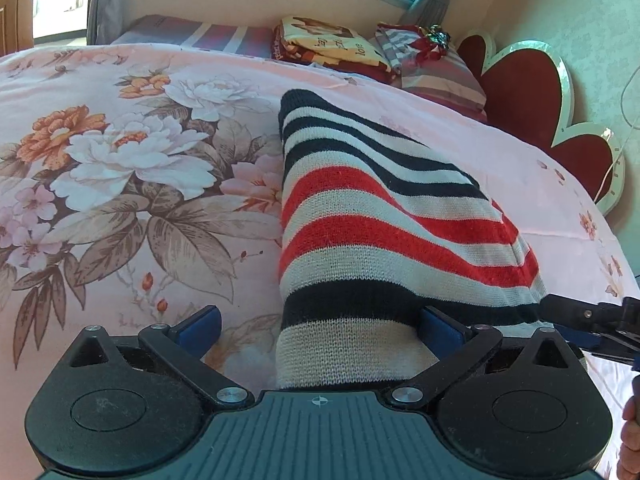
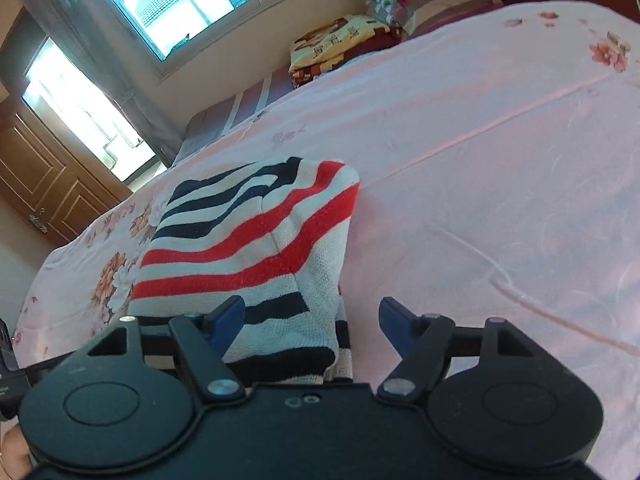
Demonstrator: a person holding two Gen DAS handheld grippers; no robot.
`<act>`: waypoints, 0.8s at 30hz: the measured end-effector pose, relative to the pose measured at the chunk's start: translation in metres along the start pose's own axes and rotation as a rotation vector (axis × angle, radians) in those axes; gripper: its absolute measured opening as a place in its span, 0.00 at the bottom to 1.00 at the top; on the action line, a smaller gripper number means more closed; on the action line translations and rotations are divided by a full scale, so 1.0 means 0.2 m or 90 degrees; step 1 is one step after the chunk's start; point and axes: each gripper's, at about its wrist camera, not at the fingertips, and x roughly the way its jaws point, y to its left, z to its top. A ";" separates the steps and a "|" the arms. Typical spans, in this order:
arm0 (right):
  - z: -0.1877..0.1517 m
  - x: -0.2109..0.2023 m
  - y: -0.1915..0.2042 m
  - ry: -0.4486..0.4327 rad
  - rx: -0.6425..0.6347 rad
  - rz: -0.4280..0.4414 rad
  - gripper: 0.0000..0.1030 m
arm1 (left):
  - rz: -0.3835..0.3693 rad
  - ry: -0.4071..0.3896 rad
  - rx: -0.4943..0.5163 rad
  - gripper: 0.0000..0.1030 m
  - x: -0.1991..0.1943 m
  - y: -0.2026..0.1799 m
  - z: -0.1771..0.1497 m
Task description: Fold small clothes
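Striped knit garment [image 1: 380, 216] lies on the pink floral bedspread [image 1: 120, 184], to the right of the big peony print as the left wrist view has it. Rib-knit texture; bands of black, off-white and red run across it. Far end narrow and rounded, black-and-white only; two broad red bands across the middle; near end off-white with one wide black band. The cloth looks folded over itself, with a raised ridge down its right side. In the right wrist view the garment [image 2: 256, 240] shows a soft rounded corner at its far right and a seam running through the red bands.

Left gripper [image 1: 320, 320]: blue-padded fingers spread wide, the near end of the garment lying between them; right pad touches the cloth edge, left pad stands apart from it. Nothing clamped.

Right gripper [image 2: 312, 312]: fingers wide apart. Left pad sits over the garment's near edge, right pad over bare bedspread [image 2: 500, 160]. No grip on the cloth.

Beyond the garment, at the head of the bed: folded printed blanket [image 1: 324, 46], striped pillow [image 1: 444, 76].
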 end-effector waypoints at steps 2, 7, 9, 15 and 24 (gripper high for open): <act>0.01 0.08 -0.02 0.023 0.015 0.018 0.70 | -0.015 0.006 -0.006 1.00 0.03 0.00 0.01; 0.01 0.20 0.00 0.039 -0.002 0.058 0.57 | -0.055 0.014 -0.008 0.76 0.06 -0.05 0.03; 0.01 0.22 0.03 0.038 -0.008 0.059 0.54 | -0.047 0.014 -0.018 0.76 0.07 -0.06 0.03; 0.03 0.20 0.04 0.034 -0.023 0.066 0.39 | -0.037 0.003 0.000 0.63 0.03 -0.09 0.04; 0.02 0.17 0.06 0.009 -0.003 0.066 0.34 | -0.018 -0.016 0.031 0.54 -0.01 -0.14 0.04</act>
